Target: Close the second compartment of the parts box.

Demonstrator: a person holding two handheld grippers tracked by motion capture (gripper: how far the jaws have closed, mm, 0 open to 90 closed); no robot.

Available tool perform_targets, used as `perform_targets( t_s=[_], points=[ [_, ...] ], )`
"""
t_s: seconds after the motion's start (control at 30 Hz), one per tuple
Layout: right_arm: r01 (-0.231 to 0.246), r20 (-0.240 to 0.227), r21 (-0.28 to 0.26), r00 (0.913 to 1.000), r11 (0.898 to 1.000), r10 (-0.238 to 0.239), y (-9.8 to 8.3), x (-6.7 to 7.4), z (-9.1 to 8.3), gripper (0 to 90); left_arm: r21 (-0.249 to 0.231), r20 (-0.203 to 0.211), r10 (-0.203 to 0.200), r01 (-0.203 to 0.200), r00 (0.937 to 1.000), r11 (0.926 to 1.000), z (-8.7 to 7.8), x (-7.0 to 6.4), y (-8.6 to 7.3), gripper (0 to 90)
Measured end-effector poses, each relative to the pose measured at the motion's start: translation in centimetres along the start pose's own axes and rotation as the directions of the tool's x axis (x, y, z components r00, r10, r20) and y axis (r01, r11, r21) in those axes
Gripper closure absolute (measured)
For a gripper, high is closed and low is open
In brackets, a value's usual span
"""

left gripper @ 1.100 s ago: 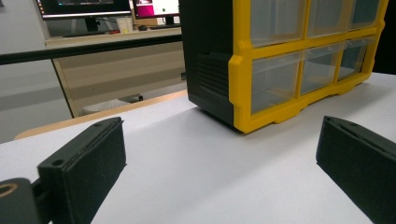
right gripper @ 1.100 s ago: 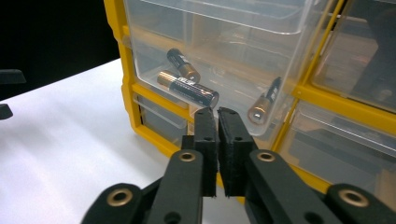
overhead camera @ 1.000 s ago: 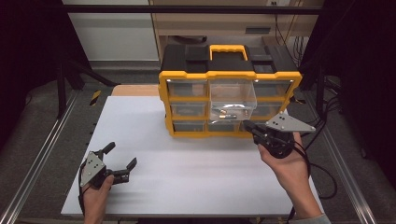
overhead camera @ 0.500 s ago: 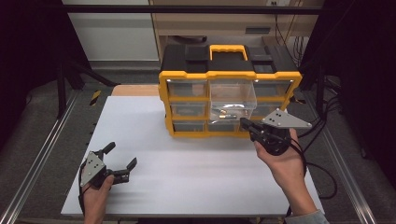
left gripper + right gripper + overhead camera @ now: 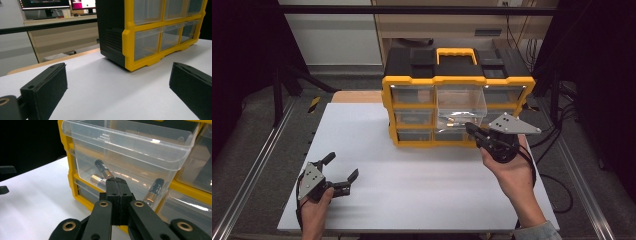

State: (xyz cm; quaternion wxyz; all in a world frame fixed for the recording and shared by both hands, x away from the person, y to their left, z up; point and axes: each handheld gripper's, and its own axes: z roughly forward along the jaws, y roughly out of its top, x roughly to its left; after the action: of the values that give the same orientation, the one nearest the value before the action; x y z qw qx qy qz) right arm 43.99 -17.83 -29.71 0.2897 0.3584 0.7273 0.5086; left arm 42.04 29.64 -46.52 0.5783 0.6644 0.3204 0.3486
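Observation:
A yellow and black drawer organizer stands at the back of the white table. Its clear middle drawer is pulled out. In the right gripper view that drawer holds several black and gold batteries. My right gripper is shut with nothing between its jaws, its tip right at the drawer's front wall. My left gripper rests open on the table near the front left corner, far from the organizer.
Metal rails run along both table sides. A black cable trails off the right gripper over the table's right edge. A desk with monitors stands beyond the table. Bare table surface lies between the two grippers.
My right gripper has moved left and forward, up to the open drawer's front. The left gripper has stayed put.

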Motion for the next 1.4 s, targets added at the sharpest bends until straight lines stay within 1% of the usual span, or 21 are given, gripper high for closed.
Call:
perform_targets(
  t_s=[0.1, 0.13, 0.4, 0.7, 1.4],
  points=[
    [0.007, 0.002, 0.002, 1.0, 1.0, -0.007, 0.11, 0.0, 0.15, 90.0, 0.001, 0.001, 0.001, -0.001, 1.0, 1.0, 0.0, 0.0, 0.0, 1.2],
    [0.001, 0.006, 0.002, 1.0, 1.0, -0.001, 0.15, 0.05, 0.19, 90.0, 0.001, 0.001, 0.001, -0.001, 1.0, 1.0, 0.0, 0.0, 0.0, 1.2],
    [0.003, 0.008, -0.003, 1.0, 1.0, -0.003, 0.39, 0.23, 0.44, 90.0, 0.001, 0.001, 0.002, -0.002, 1.0, 1.0, 0.0, -0.01, 0.01, 1.2],
    [0.018, 0.01, -0.001, 0.9998, 1.0, -0.018, 0.68, 0.37, 0.66, 90.0, -0.001, 0.0, 0.0, 0.0, 1.0, 1.0, -0.03, 0.02, 0.02, 1.2],
    [0.022, 0.012, 0.001, 0.9997, 1.0, -0.022, 0.94, 0.4, 1.01, 90.0, -0.002, -0.002, 0.0, 0.0, 1.0, 1.0, -0.06, 0.05, 0.03, 1.1]
  ],
)
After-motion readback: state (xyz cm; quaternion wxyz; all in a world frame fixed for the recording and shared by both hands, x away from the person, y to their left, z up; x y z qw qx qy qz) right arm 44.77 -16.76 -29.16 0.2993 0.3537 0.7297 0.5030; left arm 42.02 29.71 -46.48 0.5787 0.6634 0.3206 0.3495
